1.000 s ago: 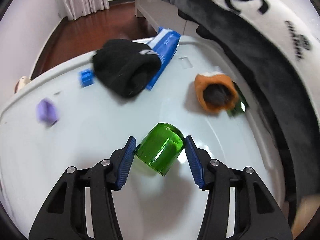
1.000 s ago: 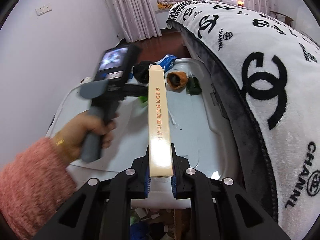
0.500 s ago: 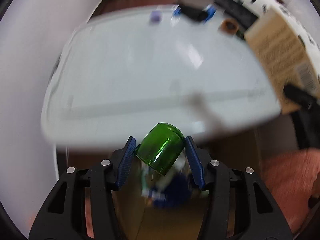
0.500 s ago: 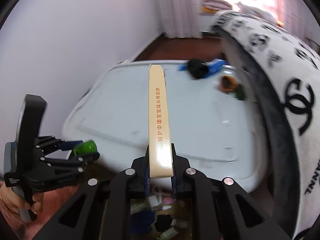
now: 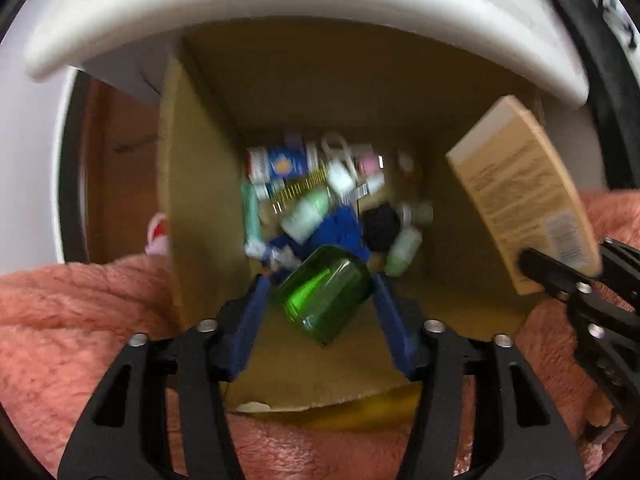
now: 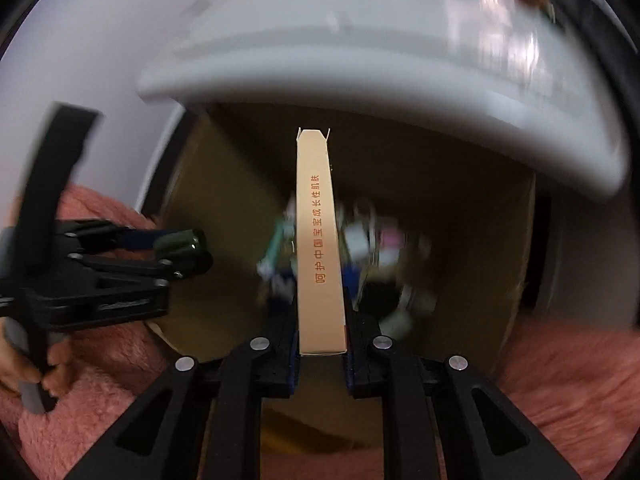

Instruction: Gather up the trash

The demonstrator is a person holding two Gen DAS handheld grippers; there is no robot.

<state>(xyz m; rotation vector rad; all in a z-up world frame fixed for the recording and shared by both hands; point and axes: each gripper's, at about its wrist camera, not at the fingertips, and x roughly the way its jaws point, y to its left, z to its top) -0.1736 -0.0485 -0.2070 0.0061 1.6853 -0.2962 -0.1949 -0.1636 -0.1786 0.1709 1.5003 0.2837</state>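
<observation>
**Two items carried from table to trash box, neither released**

Both grippers have left the white table (image 5: 400,12), where they were a second ago, and now hang over the open cardboard box (image 5: 200,200) set below its edge. This places the task at the drop stage.

The left gripper (image 5: 320,300) is clamped on the green jar (image 5: 324,294), held tilted above the litter in the box. The right gripper (image 6: 322,344) is closed on the lower end of the tan carton (image 6: 320,240), which points into the box opening.

Box contents are blurred: bottles, tubes and a blue wrapper are made out, no more.

Writing: the carton's narrow face carries red Chinese characters, apparently 呵护中国宝宝成长性肌肤. Its broad face in the left view shows fine print and a barcode, unreadable. The jar shows no label.
</observation>
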